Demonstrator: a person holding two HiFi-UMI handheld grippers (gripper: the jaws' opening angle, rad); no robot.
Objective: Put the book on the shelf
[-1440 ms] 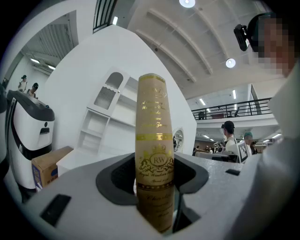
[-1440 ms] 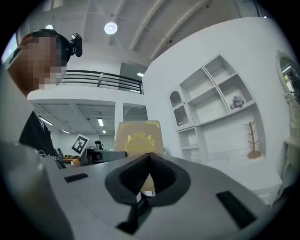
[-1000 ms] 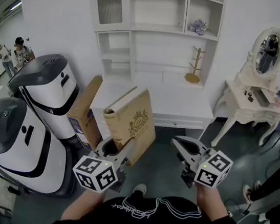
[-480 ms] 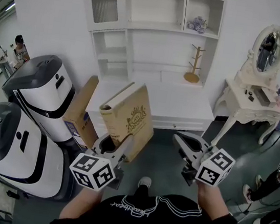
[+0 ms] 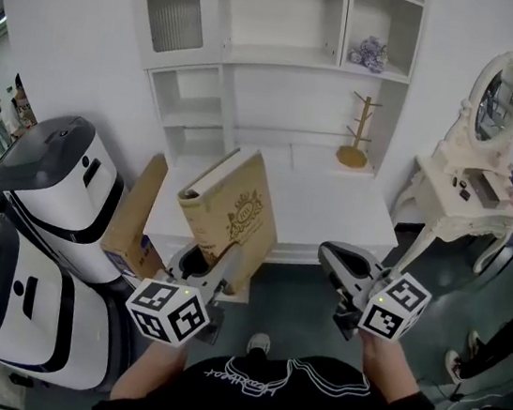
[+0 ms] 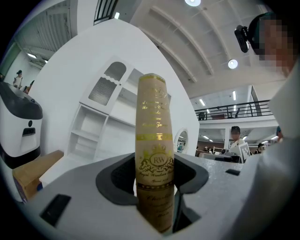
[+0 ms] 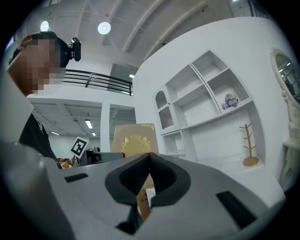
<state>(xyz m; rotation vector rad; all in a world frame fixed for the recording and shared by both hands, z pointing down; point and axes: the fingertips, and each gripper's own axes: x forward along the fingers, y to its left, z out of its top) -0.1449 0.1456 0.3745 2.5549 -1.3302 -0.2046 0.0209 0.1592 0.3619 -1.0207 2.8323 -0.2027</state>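
Note:
A tan book (image 5: 231,215) with a gold crest stands upright and slightly tilted, and my left gripper (image 5: 216,274) is shut on its lower edge. In the left gripper view the book's spine (image 6: 153,140) fills the gap between the jaws of that gripper (image 6: 154,190). The white shelf unit (image 5: 277,55) rises behind a white desk (image 5: 331,210), ahead of the book. My right gripper (image 5: 336,258) hangs to the right of the book, shut and empty. In the right gripper view the tips of the right gripper (image 7: 150,155) meet, with the book (image 7: 133,138) behind them.
Two white-and-grey machines (image 5: 52,180) stand at the left, beside a cardboard box (image 5: 131,220). A wooden stand (image 5: 354,151) sits on the desk, and purple flowers (image 5: 373,53) on an upper shelf. A white vanity table with a mirror (image 5: 473,182) is at the right.
The desk and shelf unit have come closer and lower in the head view. The book stays in the left gripper at the same tilt. The right gripper has barely moved.

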